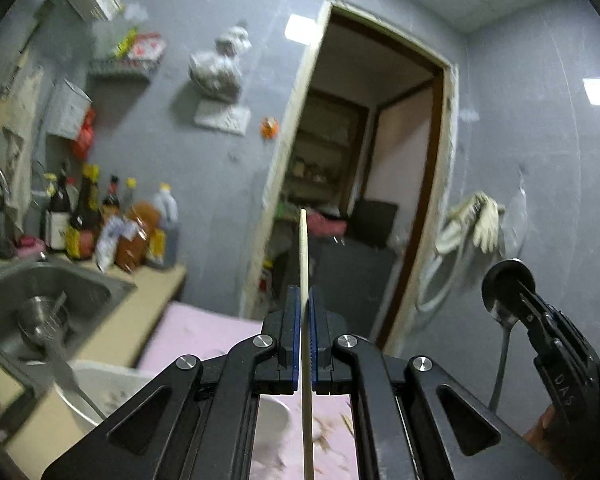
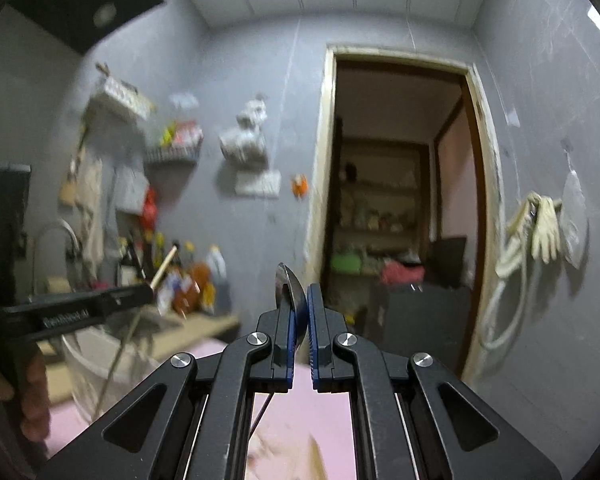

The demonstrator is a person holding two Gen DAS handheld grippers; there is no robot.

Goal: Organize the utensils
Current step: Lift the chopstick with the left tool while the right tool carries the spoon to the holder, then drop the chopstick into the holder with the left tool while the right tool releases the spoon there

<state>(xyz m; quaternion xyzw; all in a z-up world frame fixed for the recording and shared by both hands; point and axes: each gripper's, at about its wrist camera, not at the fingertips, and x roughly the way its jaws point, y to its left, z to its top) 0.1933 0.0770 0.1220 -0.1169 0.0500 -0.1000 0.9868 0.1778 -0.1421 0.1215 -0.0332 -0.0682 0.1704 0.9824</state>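
While both grippers are raised toward the dark doorway [image 1: 364,184], the left gripper [image 1: 305,296] clamps a slim, pale wooden chopstick [image 1: 305,248] upright before it, and right of it the right gripper [image 2: 300,300] pinches a shiny metal spoon [image 2: 286,284] by its rounded bowl.

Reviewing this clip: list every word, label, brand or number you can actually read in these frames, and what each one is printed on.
"DAS" – on the side of the right gripper, seen from the left wrist view.
White lettering on the side of the left gripper, right wrist view: too blurred to read.
Labels on the bottles by the sink: too blurred to read.
Nothing else legible.
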